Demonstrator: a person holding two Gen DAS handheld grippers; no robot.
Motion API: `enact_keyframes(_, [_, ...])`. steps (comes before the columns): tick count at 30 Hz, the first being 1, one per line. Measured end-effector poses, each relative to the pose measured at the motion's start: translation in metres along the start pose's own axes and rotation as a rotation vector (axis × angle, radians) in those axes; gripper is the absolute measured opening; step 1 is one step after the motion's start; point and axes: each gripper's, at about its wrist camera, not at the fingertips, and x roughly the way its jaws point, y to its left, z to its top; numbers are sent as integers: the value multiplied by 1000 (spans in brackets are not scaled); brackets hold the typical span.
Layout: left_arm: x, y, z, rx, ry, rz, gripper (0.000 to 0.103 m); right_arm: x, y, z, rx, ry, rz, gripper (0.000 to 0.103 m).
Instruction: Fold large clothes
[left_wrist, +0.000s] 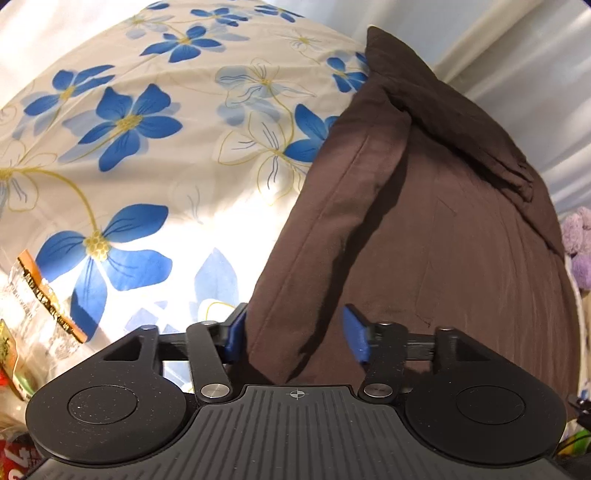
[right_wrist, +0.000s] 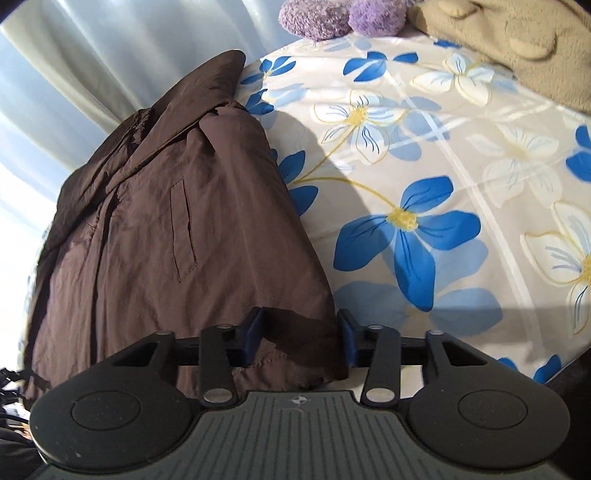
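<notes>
A large dark brown coat (left_wrist: 424, 221) lies on a bed sheet printed with blue and white flowers (left_wrist: 129, 147). In the left wrist view its long folded left edge runs toward me and passes between the blue pads (left_wrist: 234, 332) of my left gripper (left_wrist: 295, 336). The jaws stand apart around that edge, not pinching it. In the right wrist view the coat (right_wrist: 166, 221) shows a collar and a slit pocket. Its near right corner fills the gap of my right gripper (right_wrist: 301, 334), and the pads (right_wrist: 347, 336) flank the cloth without clearly squeezing it.
Pale curtains (right_wrist: 110, 55) hang behind the bed. Purple plush toys (right_wrist: 332, 14) and a beige fleece item (right_wrist: 517, 37) sit at the sheet's (right_wrist: 424, 184) far side. Plastic-wrapped packages (left_wrist: 44, 295) lie at the left edge in the left wrist view.
</notes>
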Motion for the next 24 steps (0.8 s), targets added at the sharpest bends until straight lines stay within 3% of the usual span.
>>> enact_keyframes(2, [-3, 1, 1, -1, 4, -23, 52, -2, -3, 1, 20, 5, 42, 28])
enact_keyframes(5, [-4, -1, 1, 15, 14, -39, 51, 3, -7, 3, 54, 27, 76, 29])
enact_keyframes(8, [-3, -1, -1, 17, 22, -38, 32, 7, -10, 6, 78, 44, 113, 28])
enact_keyframes(10, [-8, 0, 0, -7, 13, -68, 19, 7, -6, 6, 64, 43, 125, 19])
enact_keyframes(17, [-46, -17, 23, -101, -135, -248, 14, -16, 34, 26, -1, -68, 290, 11])
enact_keyframes(24, [-58, -65, 92, -78, -259, -368, 14, -16, 99, 84, -101, -226, 356, 10])
